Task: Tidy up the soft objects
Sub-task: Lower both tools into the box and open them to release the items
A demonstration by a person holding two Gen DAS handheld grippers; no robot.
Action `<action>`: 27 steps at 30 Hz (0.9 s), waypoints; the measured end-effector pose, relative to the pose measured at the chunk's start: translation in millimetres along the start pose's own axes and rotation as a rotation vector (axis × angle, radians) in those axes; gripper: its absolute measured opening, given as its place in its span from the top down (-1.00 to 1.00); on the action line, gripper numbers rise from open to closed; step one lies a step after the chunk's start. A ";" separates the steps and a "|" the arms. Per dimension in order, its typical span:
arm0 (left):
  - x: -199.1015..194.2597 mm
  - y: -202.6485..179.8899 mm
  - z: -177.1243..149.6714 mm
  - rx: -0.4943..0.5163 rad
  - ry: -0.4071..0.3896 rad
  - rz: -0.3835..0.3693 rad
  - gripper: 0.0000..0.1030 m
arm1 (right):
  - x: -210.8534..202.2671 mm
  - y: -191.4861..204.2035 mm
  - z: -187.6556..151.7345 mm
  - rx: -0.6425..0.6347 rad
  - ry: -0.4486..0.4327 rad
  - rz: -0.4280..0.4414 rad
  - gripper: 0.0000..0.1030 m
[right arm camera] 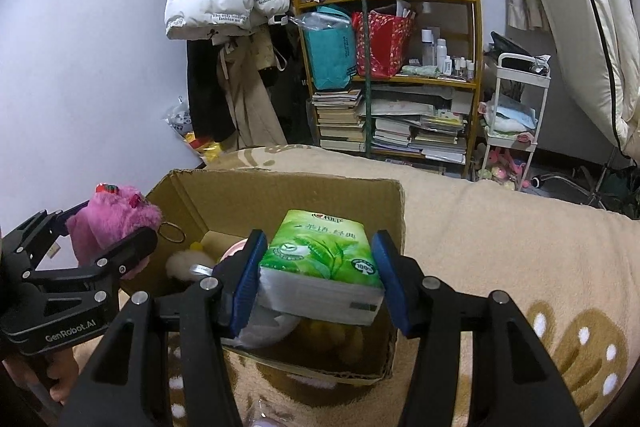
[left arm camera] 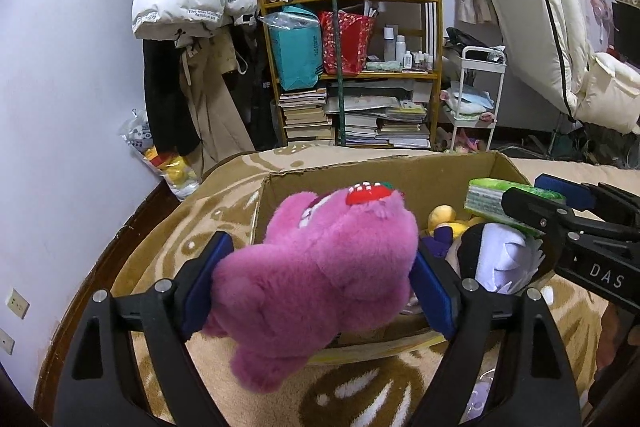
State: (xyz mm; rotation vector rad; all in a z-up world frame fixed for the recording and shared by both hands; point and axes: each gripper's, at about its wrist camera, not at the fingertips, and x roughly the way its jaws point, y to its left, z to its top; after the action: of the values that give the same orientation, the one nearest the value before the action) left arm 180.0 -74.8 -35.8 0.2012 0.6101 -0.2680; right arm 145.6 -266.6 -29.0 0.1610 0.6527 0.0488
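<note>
left gripper (left arm camera: 316,291) grips pink furry plush toy (left arm camera: 320,267) over near edge of brown cardboard box (left arm camera: 360,175) | right gripper (right arm camera: 320,281) grips green tissue pack (right arm camera: 320,259) above box

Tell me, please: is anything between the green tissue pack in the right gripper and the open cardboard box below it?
Nothing visible blocks it. The tissue pack hangs over the open cardboard box. Toys already lie inside, so it would land on them.

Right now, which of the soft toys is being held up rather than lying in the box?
The pink plush, clamped in the left hand-held gripper above the cardboard box; the yellow plush lies inside it.
</note>
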 end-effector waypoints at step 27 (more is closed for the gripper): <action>3.6 -5.4 4.4 0.034 -0.005 -0.001 -0.84 | -3.5 -9.7 -1.2 0.011 -0.004 -0.005 -0.14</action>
State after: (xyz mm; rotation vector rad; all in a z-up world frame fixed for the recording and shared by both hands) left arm 183.6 -81.7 -34.9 0.2333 0.6015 -0.2797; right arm 142.1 -276.3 -29.4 0.1701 0.6494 0.0398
